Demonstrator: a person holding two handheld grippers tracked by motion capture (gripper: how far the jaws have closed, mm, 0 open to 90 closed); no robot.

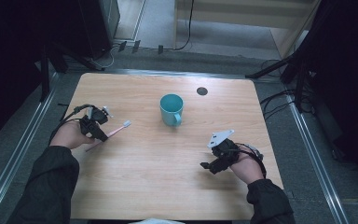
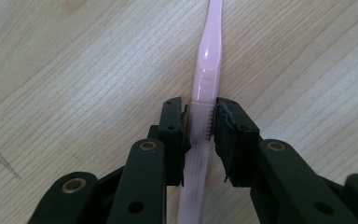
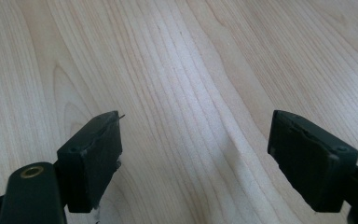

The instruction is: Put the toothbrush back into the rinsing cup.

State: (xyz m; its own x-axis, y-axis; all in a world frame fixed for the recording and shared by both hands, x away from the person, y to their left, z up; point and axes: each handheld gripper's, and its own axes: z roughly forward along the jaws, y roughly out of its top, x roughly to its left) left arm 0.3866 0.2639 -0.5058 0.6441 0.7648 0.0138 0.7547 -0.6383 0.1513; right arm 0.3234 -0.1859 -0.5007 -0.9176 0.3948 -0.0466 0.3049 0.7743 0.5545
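A pink toothbrush (image 1: 116,131) lies on the wooden table (image 1: 168,186) at the left, its white bristle head toward the teal cup. My left gripper (image 1: 101,135) is down on the handle. In the left gripper view the handle (image 2: 207,56) runs straight up between the jaws, and the left gripper (image 2: 200,122) has both pads against its sides, shut on it. My right gripper (image 1: 209,167) rests low over the table at the right. In its own view the right gripper (image 3: 193,140) stands wide open over bare wood, with nothing between its fingers.
A teal cup (image 1: 171,109) with a handle stands upright near the table's middle, toward the far side. A small dark round spot (image 1: 202,91) marks the far right of the tabletop. Cables and dark stands lie on the floor around the table.
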